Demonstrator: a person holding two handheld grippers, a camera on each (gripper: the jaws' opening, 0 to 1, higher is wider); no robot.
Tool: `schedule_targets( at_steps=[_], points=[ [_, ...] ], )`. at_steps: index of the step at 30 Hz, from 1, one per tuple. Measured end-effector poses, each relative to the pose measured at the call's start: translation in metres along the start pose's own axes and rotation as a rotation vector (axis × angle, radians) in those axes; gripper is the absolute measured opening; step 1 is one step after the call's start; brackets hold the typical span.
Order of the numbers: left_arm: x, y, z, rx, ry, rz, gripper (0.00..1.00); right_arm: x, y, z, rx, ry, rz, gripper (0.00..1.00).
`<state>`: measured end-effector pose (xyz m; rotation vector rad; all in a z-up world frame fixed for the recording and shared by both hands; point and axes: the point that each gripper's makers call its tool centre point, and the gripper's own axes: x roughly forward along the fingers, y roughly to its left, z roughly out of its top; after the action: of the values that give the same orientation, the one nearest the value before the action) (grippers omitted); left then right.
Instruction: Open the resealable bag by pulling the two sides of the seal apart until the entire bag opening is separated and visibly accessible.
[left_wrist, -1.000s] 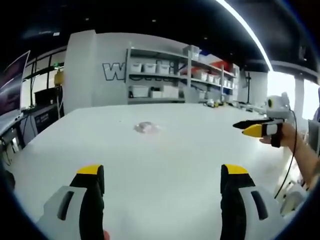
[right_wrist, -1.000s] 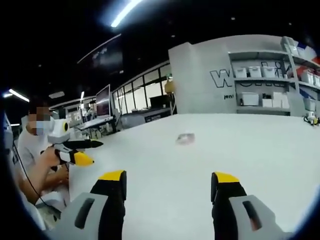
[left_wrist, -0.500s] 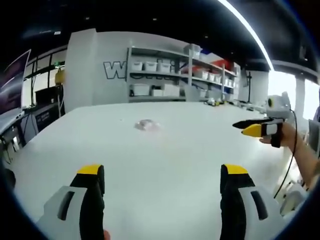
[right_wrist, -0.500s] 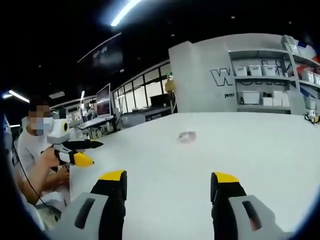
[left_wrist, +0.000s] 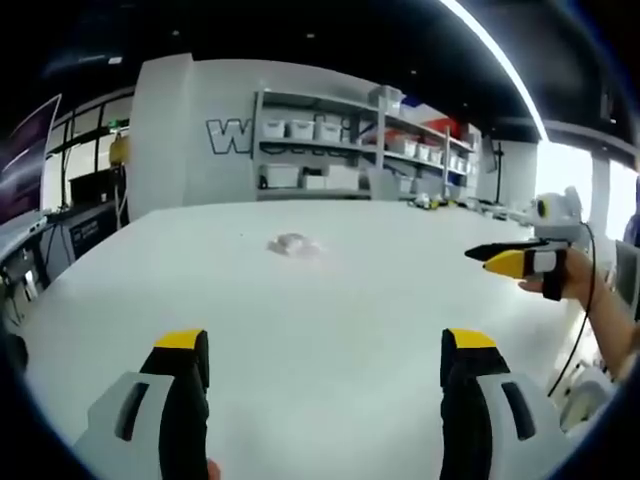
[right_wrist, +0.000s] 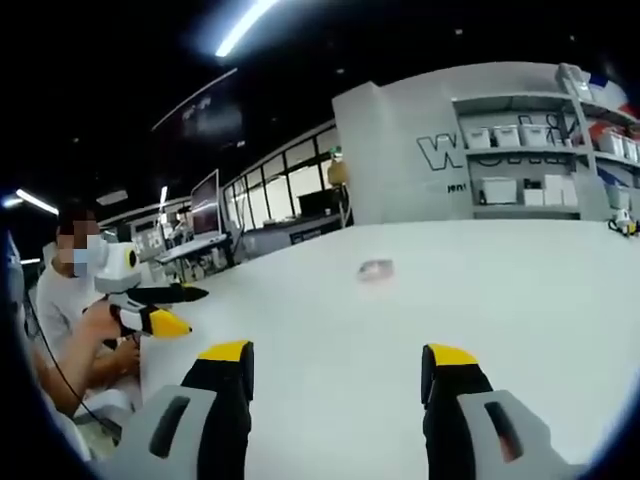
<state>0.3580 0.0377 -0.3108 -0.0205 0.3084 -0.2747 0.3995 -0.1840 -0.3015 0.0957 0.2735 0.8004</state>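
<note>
Left gripper view: bag (left_wrist: 292, 244) lies flat on the white bench (left_wrist: 330, 320), far side, left of centre, well apart from both my grippers. It's small and clear; contents too small to tell, and I can't tell if the seal is shut. Behind the bench, shelves (left_wrist: 340, 150) carry white bins (left_wrist: 298, 131); what's in them can't be seen.

My left gripper (left_wrist: 320, 360) is low over the near edge of the bench, fingers (left_wrist: 183, 375) spread wide, yellow tips up, nothing between them, touching nothing. At the right, my right gripper (left_wrist: 505, 256) hangs above the bench, held in my hand (left_wrist: 565, 280); its yellow-and-black fingers seen side-on, gap unclear from here.

Right gripper view: at the left, a person sits at the bench edge holding my left gripper (right_wrist: 165, 310) in a hand (right_wrist: 105, 320); its fingers point toward the bench. Bag (right_wrist: 376, 269) sits mid-bench, flat, nothing near it. Shelves (right_wrist: 530, 150) with bins (right_wrist: 500, 190) at the right rear.

My right gripper (right_wrist: 335, 385) has its fingers (right_wrist: 447, 385) wide apart, empty, clear of the bench. Neither gripper is touching the bag.
</note>
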Motion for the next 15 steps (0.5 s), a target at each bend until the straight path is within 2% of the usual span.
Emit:
schedule_targets(
  at_steps=[4, 10, 15],
  points=[
    [0.0052, -0.0027, -0.0012, 0.009, 0.016, -0.005, 0.96, 0.0003, -0.0016, -0.0039, 0.013, -0.001, -0.002, 0.68],
    [0.0057, -0.0067, 0.0034, 0.011, 0.001, -0.012, 0.96, 0.0029, -0.0029, -0.0033, 0.005, 0.011, -0.002, 0.68],
    [0.0037, -0.0076, 0.0011, 0.016, 0.01, -0.014, 0.96, 0.0025, -0.0014, 0.0008, 0.029, -0.02, 0.01, 0.68]
  ],
)
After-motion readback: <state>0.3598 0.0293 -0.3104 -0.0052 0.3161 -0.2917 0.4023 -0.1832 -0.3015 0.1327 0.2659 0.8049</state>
